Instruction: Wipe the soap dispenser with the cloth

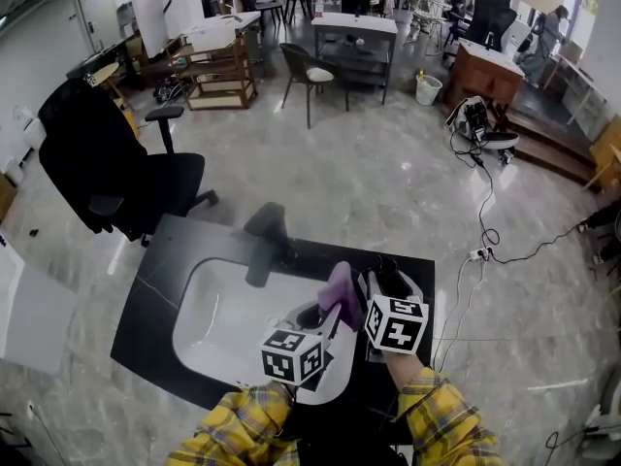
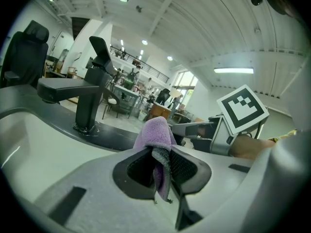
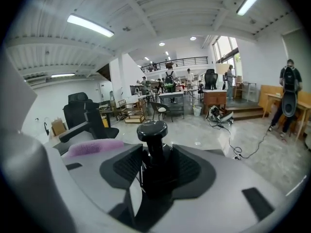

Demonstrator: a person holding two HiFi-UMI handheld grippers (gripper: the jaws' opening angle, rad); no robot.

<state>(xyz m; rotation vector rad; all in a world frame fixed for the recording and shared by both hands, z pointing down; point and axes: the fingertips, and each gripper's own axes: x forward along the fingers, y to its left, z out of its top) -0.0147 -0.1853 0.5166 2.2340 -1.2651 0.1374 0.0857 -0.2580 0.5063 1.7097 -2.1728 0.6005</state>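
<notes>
A purple cloth is pinched between the pads of my left gripper, with its folded top sticking up past the fingertips. The head view shows the cloth raised over the sink's near right corner. My right gripper is shut on a black soap dispenser, which stands upright between the jaws with its round pump head on top. From the head view, the right gripper sits just right of the cloth, and the two grippers almost touch. The cloth shows low at the left in the right gripper view.
A white sink is set in a black counter, with a black faucet at its far edge. A black office chair stands on the floor beyond the counter's left end. Cables lie on the floor to the right.
</notes>
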